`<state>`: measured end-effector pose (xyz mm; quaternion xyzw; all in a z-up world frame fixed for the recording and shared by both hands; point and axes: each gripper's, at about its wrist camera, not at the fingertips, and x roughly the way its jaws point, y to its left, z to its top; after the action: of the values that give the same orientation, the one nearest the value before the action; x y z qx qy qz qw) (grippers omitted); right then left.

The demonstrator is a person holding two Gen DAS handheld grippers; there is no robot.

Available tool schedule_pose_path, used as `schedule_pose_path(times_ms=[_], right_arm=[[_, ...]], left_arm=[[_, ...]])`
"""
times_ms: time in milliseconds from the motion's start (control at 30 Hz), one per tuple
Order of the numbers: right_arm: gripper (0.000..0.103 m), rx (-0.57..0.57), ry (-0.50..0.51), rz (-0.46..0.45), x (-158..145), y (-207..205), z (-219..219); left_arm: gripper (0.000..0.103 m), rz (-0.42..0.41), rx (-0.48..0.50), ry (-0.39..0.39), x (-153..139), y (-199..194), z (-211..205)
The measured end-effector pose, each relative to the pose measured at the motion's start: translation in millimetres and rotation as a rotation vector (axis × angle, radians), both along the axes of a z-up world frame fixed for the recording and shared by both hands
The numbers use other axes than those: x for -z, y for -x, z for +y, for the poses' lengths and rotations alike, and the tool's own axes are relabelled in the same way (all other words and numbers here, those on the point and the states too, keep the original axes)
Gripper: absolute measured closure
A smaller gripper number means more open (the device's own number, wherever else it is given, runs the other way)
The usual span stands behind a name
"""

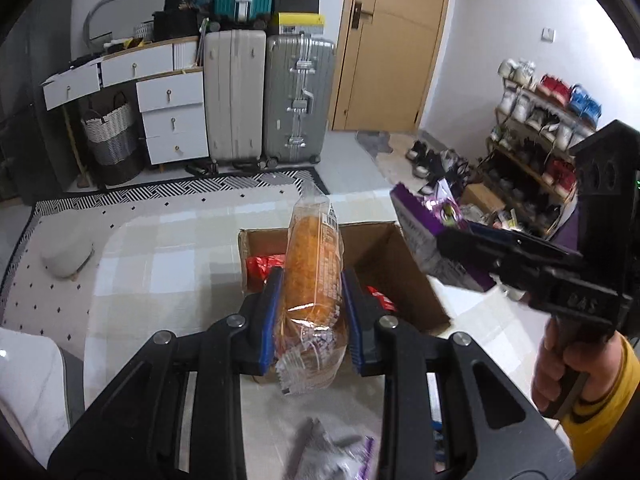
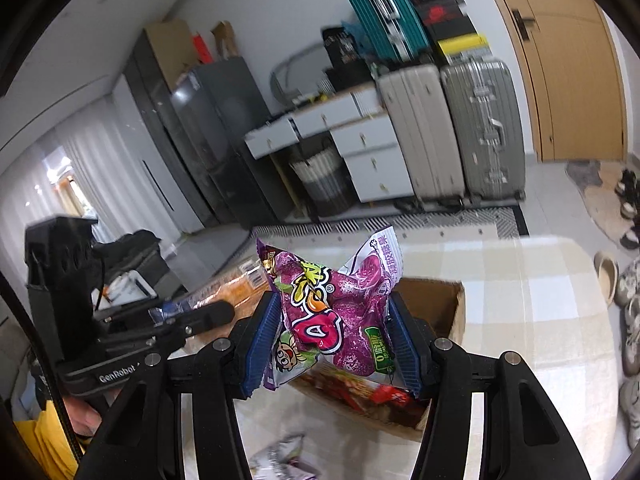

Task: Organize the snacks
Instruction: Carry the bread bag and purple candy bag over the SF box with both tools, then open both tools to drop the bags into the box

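My left gripper is shut on a clear packet of orange bread and holds it above the near edge of an open cardboard box. Red snack packets lie in the box. My right gripper is shut on a purple grape-candy bag, held above the same box. In the left wrist view the right gripper hangs at the box's right with the purple bag. In the right wrist view the left gripper shows at left with the bread packet.
The box stands on a table with a checked cloth. A grey and purple packet lies on the table near me, also seen in the right wrist view. Suitcases, drawers and a shoe rack stand beyond.
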<state>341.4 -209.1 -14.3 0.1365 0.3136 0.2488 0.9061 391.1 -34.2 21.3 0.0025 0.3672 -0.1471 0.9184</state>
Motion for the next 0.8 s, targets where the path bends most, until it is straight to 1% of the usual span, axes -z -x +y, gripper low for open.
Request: schedule_pose_path(times_ms=[33, 133, 200, 300, 400, 633, 800], right_arm=[[0.048, 0.005, 0.006, 0.015, 6.3, -6.7, 0.5], [0.048, 0.011, 0.026, 0.052, 24.1, -24.1, 2.7], [0.048, 0.012, 0.034, 0.068, 32.7, -32.2, 3.6], [0.048, 0.011, 0.045, 0.083, 45.0, -39.1, 2.0], [0.048, 0.011, 0.053, 0.096, 52.7, -47.3, 2.3], [0.048, 0.004, 0.068, 0.123, 71.1, -49.6, 8.6], [0.048, 0.002, 0.076, 0.131, 74.6, -49.6, 11.9]], left_arm=[[0.078, 0.011, -0.005, -0.018, 9.5, -16.3, -2.8], [0.078, 0.071, 0.006, 0.005, 33.1, -51.1, -7.0], [0.078, 0.094, 0.008, 0.008, 47.3, -71.4, -11.0], [0.078, 0.120, 0.017, 0.022, 65.7, -91.3, -12.2], [0.078, 0.142, 0.019, 0.019, 85.2, -110.6, -13.2], [0.078, 0.178, 0.030, 0.017, 124.9, -132.4, -18.5], [0.078, 0.173, 0.029, 0.016, 136.2, -125.8, -20.0]])
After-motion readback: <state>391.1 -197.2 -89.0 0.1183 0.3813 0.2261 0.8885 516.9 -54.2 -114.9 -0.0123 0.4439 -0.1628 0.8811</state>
